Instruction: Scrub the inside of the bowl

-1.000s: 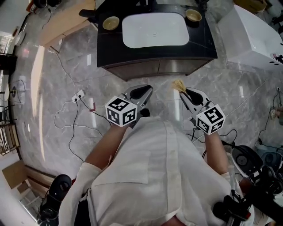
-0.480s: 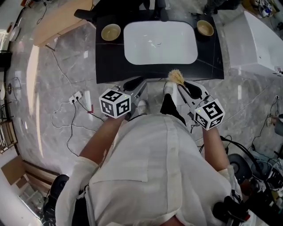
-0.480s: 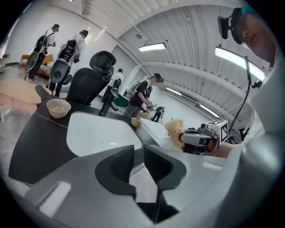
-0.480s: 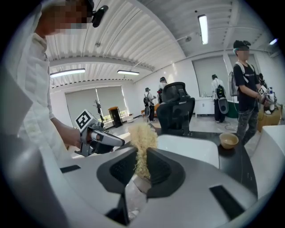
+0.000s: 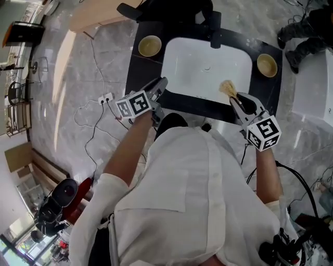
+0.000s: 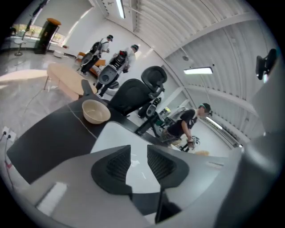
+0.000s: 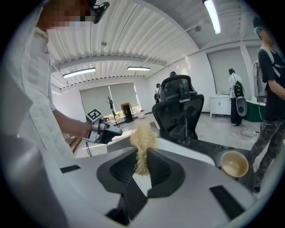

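Two tan bowls stand on the black counter (image 5: pixel 140 67), one left of the white sink (image 5: pixel 208 65) and one right of it: the left bowl (image 5: pixel 150 45) (image 6: pixel 95 110) and the right bowl (image 5: pixel 267 65) (image 7: pixel 234 164). My left gripper (image 5: pixel 161 84) (image 6: pixel 139 153) hovers at the sink's front left corner. Its jaws have just been opening and nothing is between them. My right gripper (image 5: pixel 233 97) (image 7: pixel 141 160) is over the sink's front right edge, shut on a straw-coloured fibre scrubber (image 5: pixel 227 87) (image 7: pixel 142 140) that sticks out past the tips.
A black tap (image 5: pixel 216 23) stands at the sink's back, with a black office chair (image 5: pixel 171 10) behind it. Cables and a power strip (image 5: pixel 106 97) lie on the marble floor at left. A white cabinet (image 5: pixel 312 88) stands right, with a person's legs (image 5: pixel 307 31) beyond.
Both grippers have moved forward from over the floor to the counter's front edge by the sink. The scrubber stays in the right gripper. The left gripper has rolled.
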Demonstrator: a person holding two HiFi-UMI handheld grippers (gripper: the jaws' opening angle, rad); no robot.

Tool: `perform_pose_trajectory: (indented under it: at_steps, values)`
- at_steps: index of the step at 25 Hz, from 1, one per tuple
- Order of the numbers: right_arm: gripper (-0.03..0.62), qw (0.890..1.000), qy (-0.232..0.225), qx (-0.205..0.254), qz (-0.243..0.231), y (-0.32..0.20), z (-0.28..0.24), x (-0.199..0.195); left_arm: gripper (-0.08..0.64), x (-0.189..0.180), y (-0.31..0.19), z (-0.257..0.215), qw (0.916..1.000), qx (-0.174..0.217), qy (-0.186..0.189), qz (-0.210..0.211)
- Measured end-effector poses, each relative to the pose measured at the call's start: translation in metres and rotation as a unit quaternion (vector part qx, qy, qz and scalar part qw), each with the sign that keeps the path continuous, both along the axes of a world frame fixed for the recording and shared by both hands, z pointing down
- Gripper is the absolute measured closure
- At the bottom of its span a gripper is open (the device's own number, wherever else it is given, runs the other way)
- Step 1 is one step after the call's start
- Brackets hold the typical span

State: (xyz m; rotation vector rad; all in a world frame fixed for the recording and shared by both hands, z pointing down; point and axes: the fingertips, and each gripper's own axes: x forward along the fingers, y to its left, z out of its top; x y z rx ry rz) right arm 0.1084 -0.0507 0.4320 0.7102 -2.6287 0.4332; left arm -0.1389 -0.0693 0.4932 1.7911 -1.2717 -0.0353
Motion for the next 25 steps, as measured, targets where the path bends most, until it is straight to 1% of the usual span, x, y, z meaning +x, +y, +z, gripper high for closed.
perform_pose_trajectory:
  at_steps: [3,6,8,9,11,14,18,22,23,25]
  values:
    - [0.539,1.0,0.005,-0.009,-0.004,-0.012,0.011,0.007,0.45,-0.045,-0.028,0.013,0.9974,-0.013,-0.016,-0.069]
    - [0.539,1.0,0.001,-0.01,0.003,-0.023,0.012,0.004,0.436,-0.098,-0.055,0.035,0.9909,-0.036,-0.023,-0.127]
    - [0.538,1.0,-0.004,-0.013,0.011,-0.027,0.011,-0.004,0.427,-0.131,-0.073,0.049,0.9869,-0.052,-0.035,-0.148]
    - [0.538,1.0,-0.004,-0.016,0.013,-0.027,0.01,-0.009,0.424,-0.144,-0.082,0.054,0.9858,-0.058,-0.04,-0.152]
    - [0.538,1.0,0.001,-0.017,0.012,-0.028,0.007,-0.018,0.42,-0.161,-0.098,0.065,0.9855,-0.069,-0.047,-0.147]
    - [0.538,1.0,0.01,-0.019,0.015,-0.029,0.003,-0.032,0.411,-0.175,-0.118,0.083,0.9867,-0.088,-0.054,-0.126]
    - [0.539,0.999,0.019,-0.022,0.031,-0.031,-0.001,-0.044,0.408,-0.18,-0.136,0.105,0.9879,-0.114,-0.059,-0.087]
    - [0.538,0.998,0.028,-0.027,0.046,-0.03,0.0,-0.053,0.411,-0.18,-0.145,0.124,0.9871,-0.135,-0.059,-0.062]
    - [0.538,0.998,0.029,-0.028,0.05,-0.031,0.0,-0.055,0.423,-0.181,-0.147,0.127,0.9868,-0.139,-0.061,-0.057]
    - [0.538,0.997,0.029,-0.03,0.058,-0.032,0.001,-0.059,0.515,-0.182,-0.15,0.13,0.9859,-0.141,-0.078,-0.046]
